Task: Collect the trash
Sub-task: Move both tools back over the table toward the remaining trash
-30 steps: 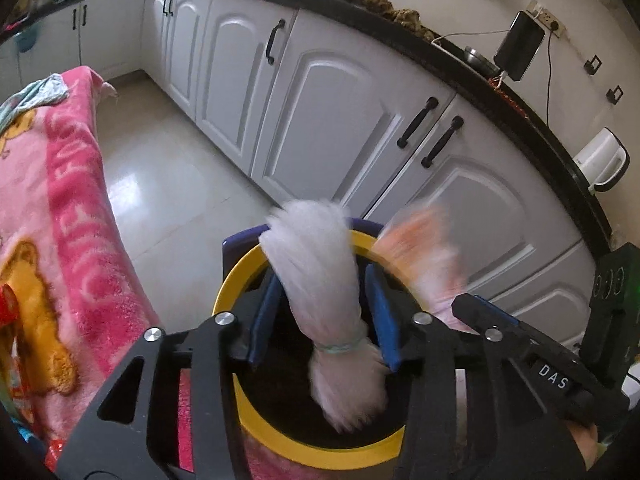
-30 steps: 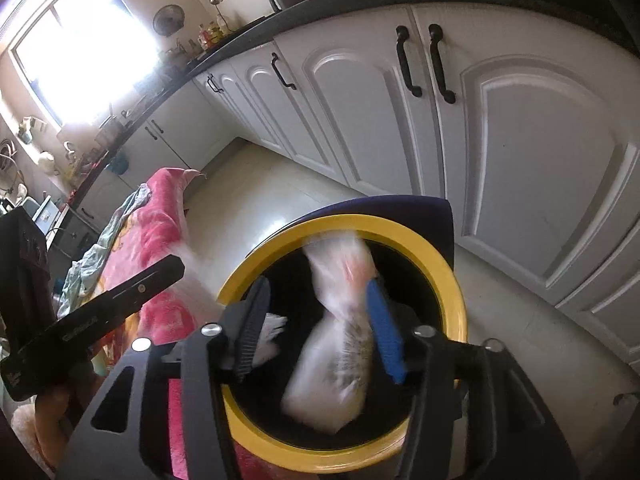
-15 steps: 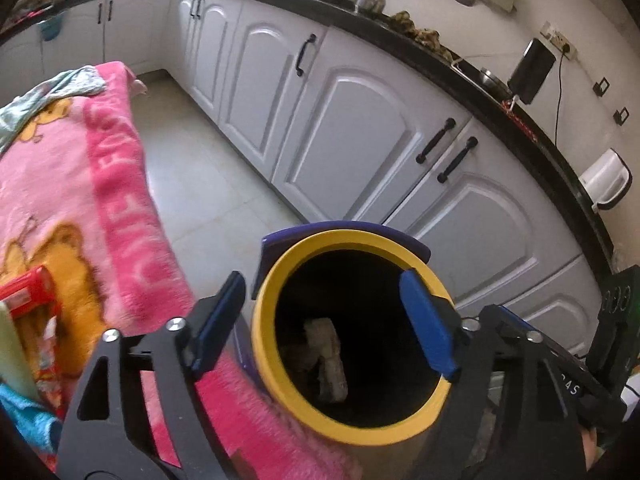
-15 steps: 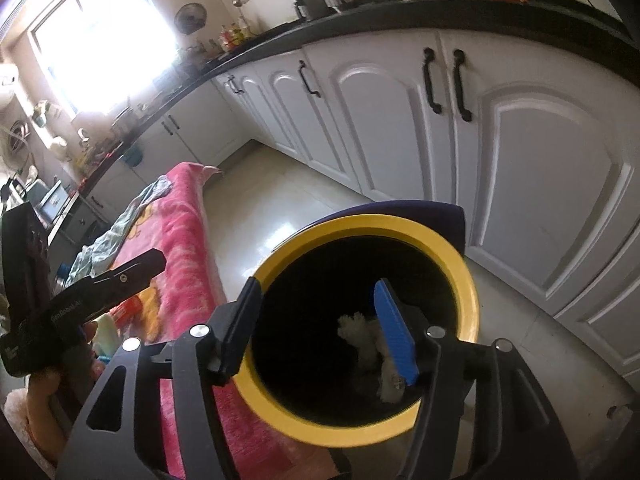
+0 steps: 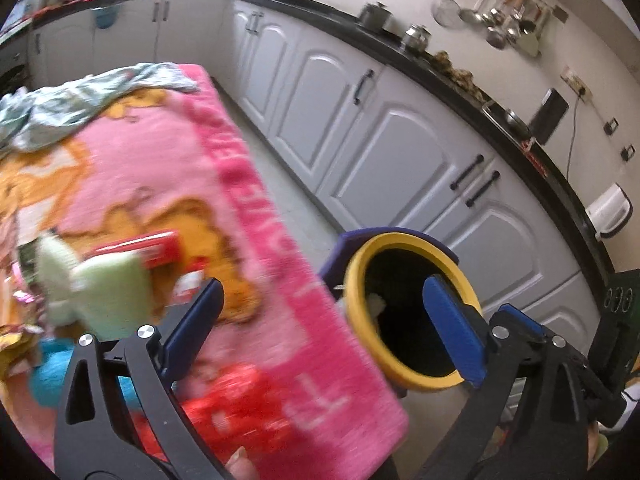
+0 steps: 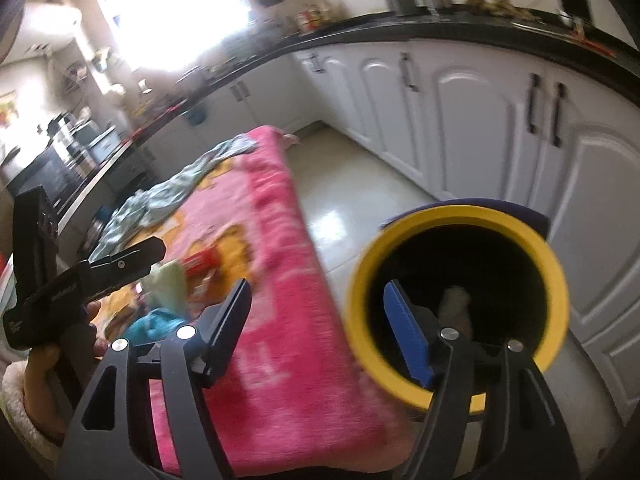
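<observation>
A: In the left wrist view, what has changed?

B: A second ago the left hand-held gripper (image 5: 320, 322) held a white wad over the bin (image 5: 362, 276). Now its jaws stand wide and empty, and the view has swung away toward the pink blanket (image 5: 248, 216). A pale scrap (image 5: 376, 301) shows just inside the yellow rim, so that drop looks done.

A: What is left?

B: Ahead-left of the gripper lie a red wrapper (image 5: 140, 248), a pale green piece (image 5: 108, 292) and more litter, all blurred. I judge one of those is next.

A: And the right wrist view?

B: The right hand-held gripper (image 6: 320, 314) is also spread wide, holding nothing; its packet from a second ago now sits down in the bin (image 6: 556, 280) as a light lump (image 6: 454, 300). The bin is ahead-right, its mouth tilted toward the camera. The left hand-held gripper (image 6: 132, 258) hovers far left over the trash (image 6: 168, 280).
</observation>
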`<move>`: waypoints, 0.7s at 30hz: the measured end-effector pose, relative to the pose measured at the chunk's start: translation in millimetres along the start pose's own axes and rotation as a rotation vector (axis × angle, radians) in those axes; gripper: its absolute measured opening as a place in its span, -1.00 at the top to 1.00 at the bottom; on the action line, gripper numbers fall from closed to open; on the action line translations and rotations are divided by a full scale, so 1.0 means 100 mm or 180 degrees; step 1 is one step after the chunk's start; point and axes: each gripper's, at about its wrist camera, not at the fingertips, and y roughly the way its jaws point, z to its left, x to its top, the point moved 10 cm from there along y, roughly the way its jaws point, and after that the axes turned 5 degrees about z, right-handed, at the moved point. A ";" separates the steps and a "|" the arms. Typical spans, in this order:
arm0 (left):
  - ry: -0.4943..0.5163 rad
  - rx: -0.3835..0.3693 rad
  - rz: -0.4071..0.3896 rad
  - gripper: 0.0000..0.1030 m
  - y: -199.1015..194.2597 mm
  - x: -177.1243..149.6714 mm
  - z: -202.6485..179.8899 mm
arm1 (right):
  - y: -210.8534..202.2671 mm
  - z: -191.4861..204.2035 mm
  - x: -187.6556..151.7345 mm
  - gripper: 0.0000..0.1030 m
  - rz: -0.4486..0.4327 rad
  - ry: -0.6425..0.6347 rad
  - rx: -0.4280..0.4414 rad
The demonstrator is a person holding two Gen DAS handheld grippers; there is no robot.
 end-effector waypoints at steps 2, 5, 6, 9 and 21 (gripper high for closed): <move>-0.0036 0.0054 -0.0066 -0.79 -0.14 -0.02 0.18 | 0.04 0.19 -0.03 -0.34 0.0028 -0.0087 0.0061; -0.0117 0.0133 -0.0146 -0.80 -0.37 -0.07 0.48 | 0.12 0.51 -0.09 -0.36 0.0091 -0.0258 0.0146; -0.0155 0.0160 -0.0179 -0.80 -0.46 -0.10 0.60 | 0.14 0.59 -0.11 -0.37 0.0103 -0.0298 0.0163; -0.0238 0.0253 -0.0252 -0.80 -0.67 -0.19 0.89 | 0.23 0.90 -0.18 -0.38 0.0170 -0.0460 0.0248; -0.0406 0.0411 -0.0313 -0.80 -1.20 -0.75 1.56 | 0.50 1.63 -0.46 -0.42 0.0361 -0.0795 0.0454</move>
